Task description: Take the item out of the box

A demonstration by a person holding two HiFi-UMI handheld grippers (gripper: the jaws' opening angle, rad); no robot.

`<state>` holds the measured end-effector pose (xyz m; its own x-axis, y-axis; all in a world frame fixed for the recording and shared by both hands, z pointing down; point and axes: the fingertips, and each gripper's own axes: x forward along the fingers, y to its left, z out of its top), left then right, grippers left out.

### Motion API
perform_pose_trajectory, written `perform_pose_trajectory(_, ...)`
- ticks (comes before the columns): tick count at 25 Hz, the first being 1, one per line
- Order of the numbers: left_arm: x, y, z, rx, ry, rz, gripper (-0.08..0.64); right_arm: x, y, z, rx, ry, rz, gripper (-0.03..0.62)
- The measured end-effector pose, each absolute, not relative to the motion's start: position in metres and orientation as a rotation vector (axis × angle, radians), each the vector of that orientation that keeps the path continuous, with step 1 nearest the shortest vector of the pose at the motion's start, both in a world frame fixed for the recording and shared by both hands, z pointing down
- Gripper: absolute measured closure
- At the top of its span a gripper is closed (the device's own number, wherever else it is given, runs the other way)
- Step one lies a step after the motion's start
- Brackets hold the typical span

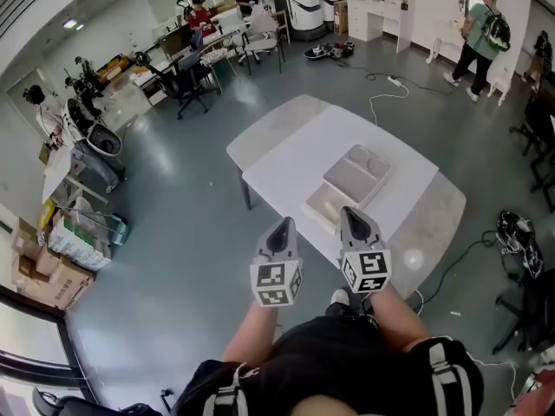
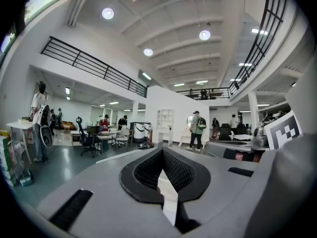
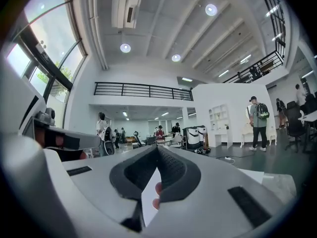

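Left tongs and right tongs are both sitting pinched shut and empty, side by side, as we are standing short of the white counter, apparently readying our approach. We are looking at the pale box lying seemingly open there, well ahead; any item inside is too small to tell.

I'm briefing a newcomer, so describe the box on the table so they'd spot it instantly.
A white table stands alone mid-floor in the open, grey-floored hall. The box lies on its half nearest the head camera. It is the sole object there: pale, flat, with shallow moulded compartments.
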<state>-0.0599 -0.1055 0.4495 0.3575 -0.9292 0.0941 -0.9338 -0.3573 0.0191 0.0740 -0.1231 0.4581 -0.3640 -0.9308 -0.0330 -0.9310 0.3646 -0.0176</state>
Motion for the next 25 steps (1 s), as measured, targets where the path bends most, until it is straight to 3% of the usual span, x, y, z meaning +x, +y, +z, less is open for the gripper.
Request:
perform_pose_trajectory(16, -0.017, -0.232, 0.451, 2.464, -1.768, 0.148, 0.555, 0.096, -0.251, 0.465, -1.637, 2.725, -0.054, 0.581)
perform_pose_trajectory(25, -0.033, -0.261, 0.464, 2.462, -1.699, 0.139, 0.555, 0.079, -0.277, 0.51, -1.661, 2.918, -0.143, 0.581)
